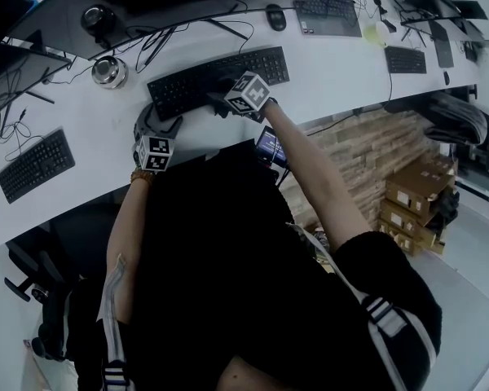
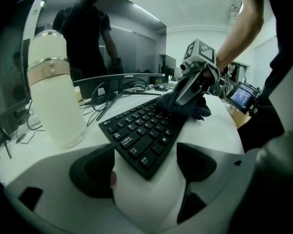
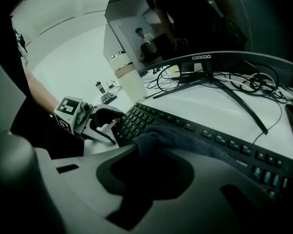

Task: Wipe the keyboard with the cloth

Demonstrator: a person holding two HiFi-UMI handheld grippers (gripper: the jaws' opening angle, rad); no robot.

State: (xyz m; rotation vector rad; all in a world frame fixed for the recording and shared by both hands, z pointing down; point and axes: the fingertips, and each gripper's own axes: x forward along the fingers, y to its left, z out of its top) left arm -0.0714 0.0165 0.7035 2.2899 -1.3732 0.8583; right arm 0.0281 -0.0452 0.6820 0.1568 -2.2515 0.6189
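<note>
A black keyboard [image 1: 216,76] lies on the white desk [image 1: 334,63]. My right gripper [image 1: 224,98] is shut on a dark blue-grey cloth [image 3: 185,143], which it presses onto the keys near the keyboard's middle. In the left gripper view the cloth [image 2: 189,108] is bunched under the right gripper [image 2: 188,94]. My left gripper [image 2: 145,167] stands open at the keyboard's left end. The keyboard's near corner [image 2: 146,165] lies between its jaws with a gap on each side. In the right gripper view the left gripper [image 3: 100,126] sits at that end of the keyboard.
A white bottle [image 2: 53,91] stands just left of the keyboard. Behind the keyboard are a curved monitor [image 3: 205,57], its stand and loose cables [image 3: 254,84]. A second keyboard [image 1: 34,165] lies at the left. Cardboard boxes [image 1: 420,190] sit on the floor past the desk edge.
</note>
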